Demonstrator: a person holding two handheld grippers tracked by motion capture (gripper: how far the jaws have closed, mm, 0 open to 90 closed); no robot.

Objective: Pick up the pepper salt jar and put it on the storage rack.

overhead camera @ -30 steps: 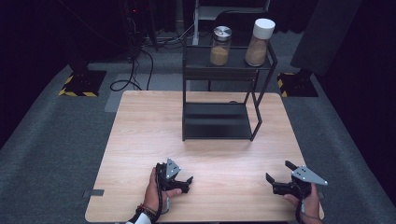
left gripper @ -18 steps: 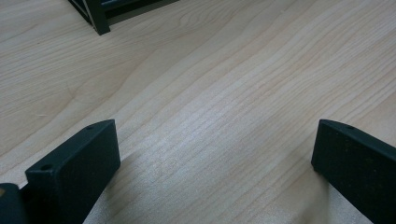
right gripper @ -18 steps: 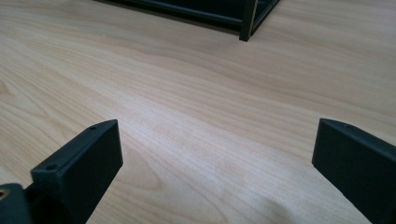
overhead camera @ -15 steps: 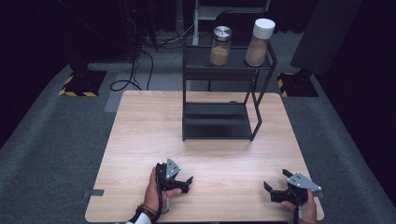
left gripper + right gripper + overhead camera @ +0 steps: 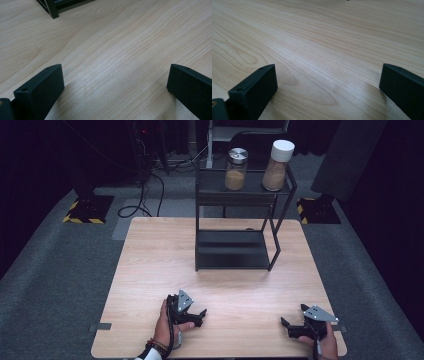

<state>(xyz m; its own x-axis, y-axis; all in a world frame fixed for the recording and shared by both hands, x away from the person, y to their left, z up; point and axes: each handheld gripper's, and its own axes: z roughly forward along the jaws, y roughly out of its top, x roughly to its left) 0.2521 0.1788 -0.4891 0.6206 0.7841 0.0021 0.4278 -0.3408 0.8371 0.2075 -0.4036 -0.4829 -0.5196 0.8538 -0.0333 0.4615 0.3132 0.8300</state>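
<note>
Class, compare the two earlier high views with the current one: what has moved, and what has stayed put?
The right gripper has drawn back toward the person's edge of the table and sunk lower, jaws open and empty throughout. The left gripper, also open, kept its place. The two jars stayed on the rack; nothing was taken hold of or let go.

A black two-tier metal rack [image 5: 235, 240] stands upright at twelve o'clock on the light wooden tabletop [image 5: 150, 270], its lower shelf bare. On its top shelf stand two upright jars of tan, grainy contents, just beside each other but apart: a glass jar with a silver lid [image 5: 236, 169] toward eleven o'clock and a taller jar with a white lid [image 5: 277, 165] toward one o'clock. One foot of the rack [image 5: 51, 8] shows at the top of the left gripper view.
</note>
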